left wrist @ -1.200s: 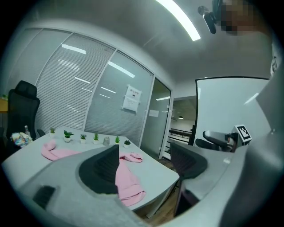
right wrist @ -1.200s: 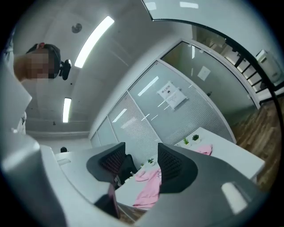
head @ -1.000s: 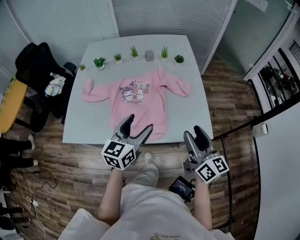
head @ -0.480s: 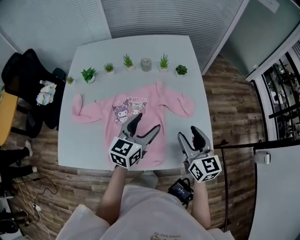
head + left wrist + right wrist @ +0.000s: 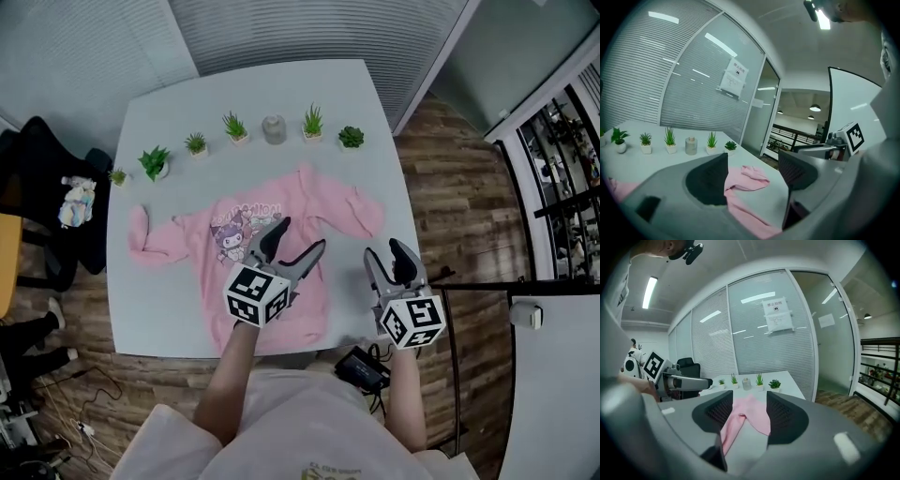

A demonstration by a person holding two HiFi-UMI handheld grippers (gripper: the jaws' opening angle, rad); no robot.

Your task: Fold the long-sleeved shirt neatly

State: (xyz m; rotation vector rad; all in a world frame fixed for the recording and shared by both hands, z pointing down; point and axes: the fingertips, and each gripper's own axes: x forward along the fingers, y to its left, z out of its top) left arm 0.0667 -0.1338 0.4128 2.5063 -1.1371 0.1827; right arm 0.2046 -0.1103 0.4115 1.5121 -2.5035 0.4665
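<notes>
A pink long-sleeved shirt (image 5: 281,225) with a cartoon print lies face up on the white table (image 5: 169,309), both sleeves spread out. My left gripper (image 5: 298,236) hovers over the shirt's lower body, right of the print. Its jaws are open and have just been closing a little, with nothing between them. My right gripper (image 5: 387,251) is over bare table beside the shirt's right side, below the right sleeve (image 5: 361,211). It is also open, narrowing slightly, and empty. The right sleeve (image 5: 747,178) shows ahead of the left gripper (image 5: 752,159). Pink cloth (image 5: 750,416) lies beyond the right gripper (image 5: 750,397).
Several small potted plants (image 5: 234,125) and a grey jar (image 5: 274,128) stand in a row along the table's far side. A black chair (image 5: 56,197) with a soft toy is at the left. A black device (image 5: 361,367) lies on the wooden floor near the person's legs.
Both grippers have moved forward from the table's near edge. The left one now hangs over the shirt's body, the right one over the table beside it. Both have sunk a little.
</notes>
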